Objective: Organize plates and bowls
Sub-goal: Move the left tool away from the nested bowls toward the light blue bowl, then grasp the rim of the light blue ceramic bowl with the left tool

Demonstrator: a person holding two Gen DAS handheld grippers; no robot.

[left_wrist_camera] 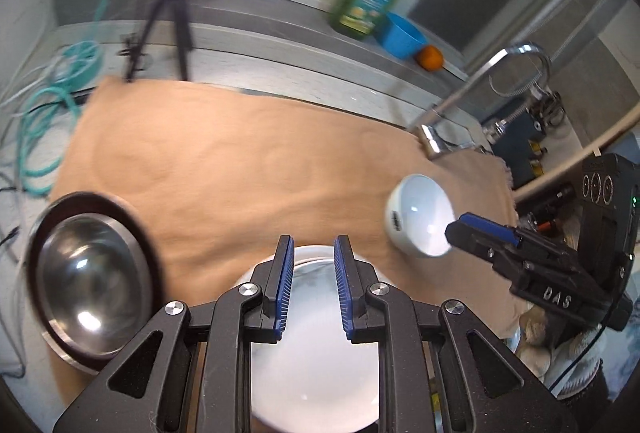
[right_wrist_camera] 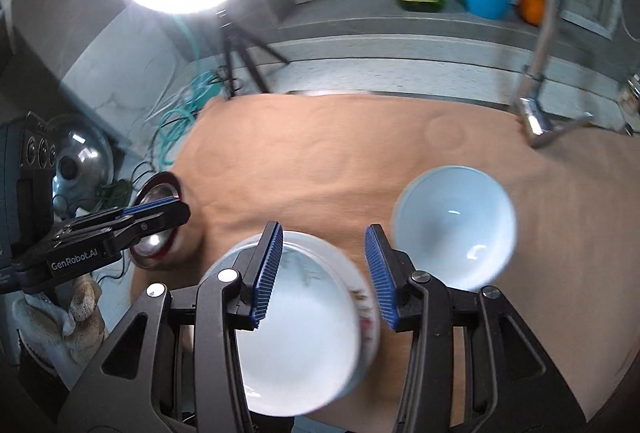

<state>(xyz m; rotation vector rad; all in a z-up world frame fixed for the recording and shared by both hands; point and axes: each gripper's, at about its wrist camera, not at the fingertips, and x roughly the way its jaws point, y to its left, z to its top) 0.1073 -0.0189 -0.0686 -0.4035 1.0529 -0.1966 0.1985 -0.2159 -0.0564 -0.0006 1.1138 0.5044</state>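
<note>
The left gripper (left_wrist_camera: 311,245) hangs with jaws apart over a white plate (left_wrist_camera: 316,345), holding nothing. The right gripper (right_wrist_camera: 324,233) is likewise spread and empty; a white bowl (right_wrist_camera: 454,227) sits just beyond its right finger, and a steel bowl (left_wrist_camera: 86,283) lies left of the left gripper.

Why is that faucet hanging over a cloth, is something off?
Yes, a tan cloth seems to cover the spot under the chrome faucet. The white ceramic bowls and steel bowl sit upright; nothing spilled or broken.

left wrist – looks down close | right wrist – same | shared: tan cloth (left_wrist_camera: 240,161)
</note>
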